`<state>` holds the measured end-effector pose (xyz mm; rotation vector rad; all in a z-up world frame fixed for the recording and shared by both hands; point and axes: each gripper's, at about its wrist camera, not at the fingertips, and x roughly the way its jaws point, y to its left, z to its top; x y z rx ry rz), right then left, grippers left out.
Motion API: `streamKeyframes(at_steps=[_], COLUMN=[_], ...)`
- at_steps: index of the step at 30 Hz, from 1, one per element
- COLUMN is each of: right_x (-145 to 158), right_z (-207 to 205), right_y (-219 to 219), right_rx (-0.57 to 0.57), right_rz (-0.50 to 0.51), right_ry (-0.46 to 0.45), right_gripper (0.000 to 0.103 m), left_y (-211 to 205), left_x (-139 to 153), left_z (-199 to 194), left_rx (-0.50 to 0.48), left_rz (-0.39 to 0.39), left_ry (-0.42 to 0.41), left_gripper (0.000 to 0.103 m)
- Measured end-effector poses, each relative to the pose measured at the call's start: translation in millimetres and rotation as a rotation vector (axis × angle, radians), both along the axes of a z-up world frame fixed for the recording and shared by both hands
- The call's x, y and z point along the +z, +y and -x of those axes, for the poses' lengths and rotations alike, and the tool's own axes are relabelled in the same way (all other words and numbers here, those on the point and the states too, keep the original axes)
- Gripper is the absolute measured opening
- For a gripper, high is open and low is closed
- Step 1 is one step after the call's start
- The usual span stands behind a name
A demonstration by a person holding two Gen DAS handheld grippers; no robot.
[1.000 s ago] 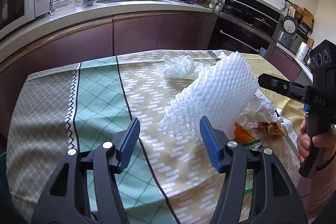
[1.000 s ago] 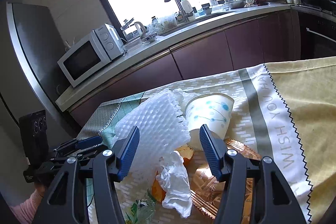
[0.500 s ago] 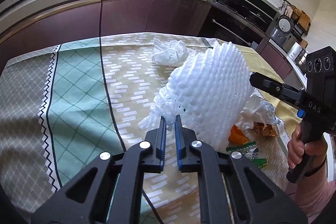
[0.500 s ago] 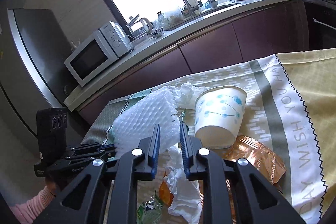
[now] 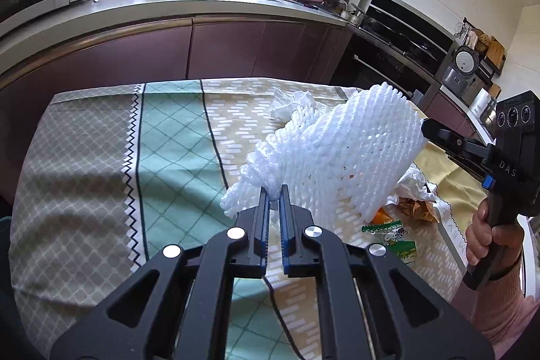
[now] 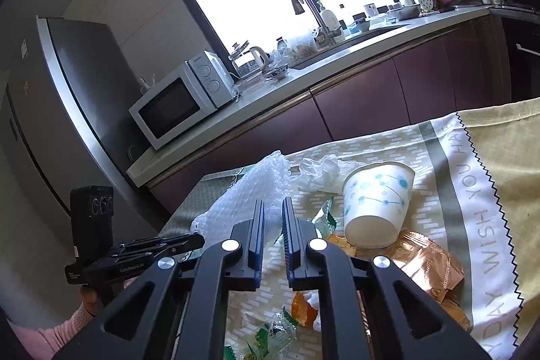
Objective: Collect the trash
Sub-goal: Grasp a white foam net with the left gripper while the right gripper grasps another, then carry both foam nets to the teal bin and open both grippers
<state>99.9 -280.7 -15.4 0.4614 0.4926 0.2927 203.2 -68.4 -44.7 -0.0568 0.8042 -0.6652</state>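
Two grippers are busy over one pile of trash. The left gripper (image 5: 274, 191) has its jaws almost together, pinching the bunched end of the white foam net (image 5: 341, 154). The net sticks up and away from its tips, lifted off the tablecloth (image 5: 168, 150). It looks very light, soft and squashy, so the bunched end is a good place to hold; the open end would just fold.

The right gripper (image 6: 272, 208) has just been closing its jaws to a thin gap. I cannot tell if anything is between them. A bit of white tissue (image 6: 312, 297) shows under it, past an orange scrap (image 6: 302, 309).

Just right of the right gripper's tips a paper cup (image 6: 378, 204) lies on its side, resting on a shiny gold wrapper (image 6: 428, 262). Another crumpled tissue (image 6: 320, 172) sits beyond the cup. A green candy wrapper (image 6: 270, 338) lies close under the tool. The cup could roll if bumped. The two grippers are close, so they might knock together.
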Motion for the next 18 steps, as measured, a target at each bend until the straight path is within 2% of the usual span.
streamKeyframes(at_steps=[8, 18], right_x=[11, 20], right_z=[4, -4], right_y=[13, 54], right_rx=[0.037, 0.123], right_rz=[-0.002, 0.006], right_ry=[-0.03, -0.052], right_gripper=[0.009, 0.009], left_y=[51, 132], left_x=[14, 28], left_z=[23, 50], left_rx=[0.077, 0.197], left_rz=[0.028, 0.061], left_ry=[-0.034, -0.058], left_gripper=[0.006, 0.006])
